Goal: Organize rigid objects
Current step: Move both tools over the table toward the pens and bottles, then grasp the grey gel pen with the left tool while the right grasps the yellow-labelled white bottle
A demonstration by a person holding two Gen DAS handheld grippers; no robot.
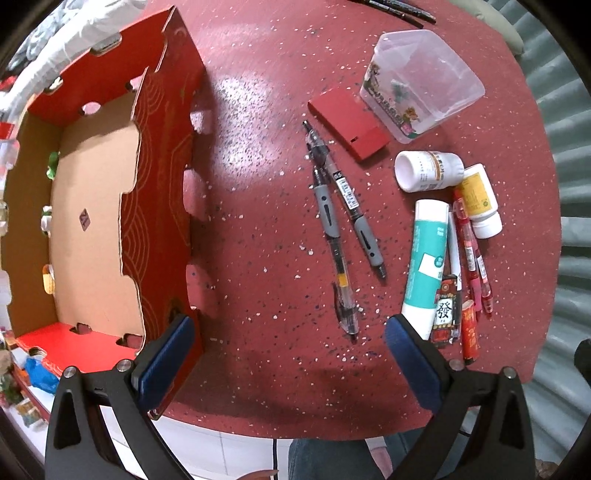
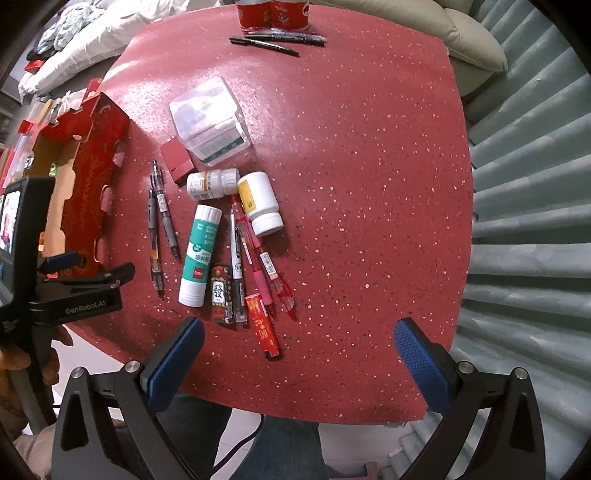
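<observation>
A pile of small objects lies on the red speckled table: two grey-grip pens, a teal-and-white glue stick, two white pill bottles, red pens, a small red box and a clear plastic tub. An open red cardboard box with a bare floor stands at the left. My left gripper is open and empty, near the table's front edge between the box and the pens. My right gripper is open and empty, in front of the pile.
Black markers and red cans sit at the table's far edge. A grey ribbed cushion surface borders the table on the right. White floor and the person's legs are below the front edge.
</observation>
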